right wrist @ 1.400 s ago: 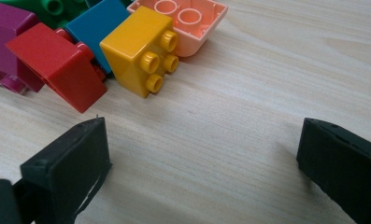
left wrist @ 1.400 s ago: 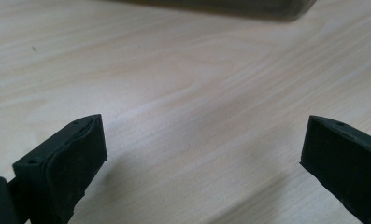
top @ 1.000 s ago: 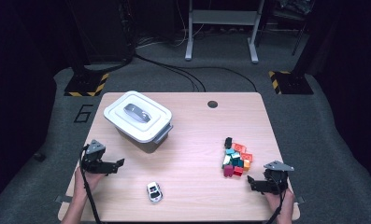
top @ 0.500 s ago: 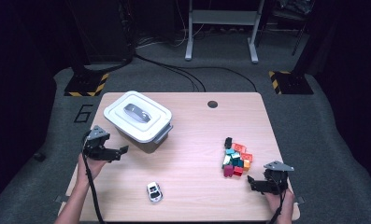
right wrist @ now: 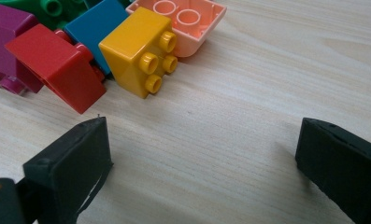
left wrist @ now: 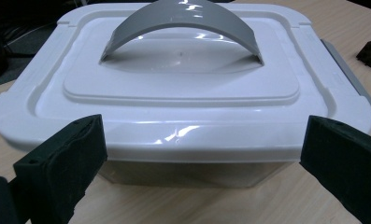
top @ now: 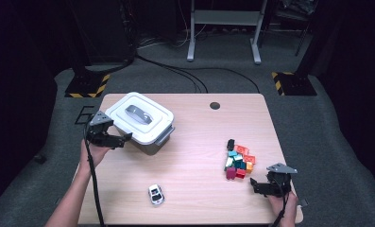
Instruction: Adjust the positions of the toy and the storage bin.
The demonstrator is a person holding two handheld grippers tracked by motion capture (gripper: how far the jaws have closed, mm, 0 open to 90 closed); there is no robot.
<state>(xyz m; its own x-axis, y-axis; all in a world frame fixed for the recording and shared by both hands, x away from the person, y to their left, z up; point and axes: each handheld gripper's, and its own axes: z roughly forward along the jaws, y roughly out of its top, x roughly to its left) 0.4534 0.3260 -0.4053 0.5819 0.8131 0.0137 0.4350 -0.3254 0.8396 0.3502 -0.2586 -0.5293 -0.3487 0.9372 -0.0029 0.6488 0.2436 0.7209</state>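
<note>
The left gripper (top: 121, 139) is wide open, with nothing in it. Its two black jaws point at the white box (top: 140, 124) and sit right at the box's side, just under the edge of the lid (left wrist: 183, 88). I cannot tell if they touch it. The lid is on the box, and a grey handle (left wrist: 183, 23) curves over the top of it.

The right gripper (top: 256, 185) is open too and holds nothing. It sits low over the table (top: 199, 137), far from the box, on the other side. Just past its jaws is a pile of toy blocks (top: 238, 161). A yellow block (right wrist: 141, 51) and a red block (right wrist: 61, 63) are the closest ones. A small toy car (top: 155, 194) sits alone, nearer the person than the box.
</note>
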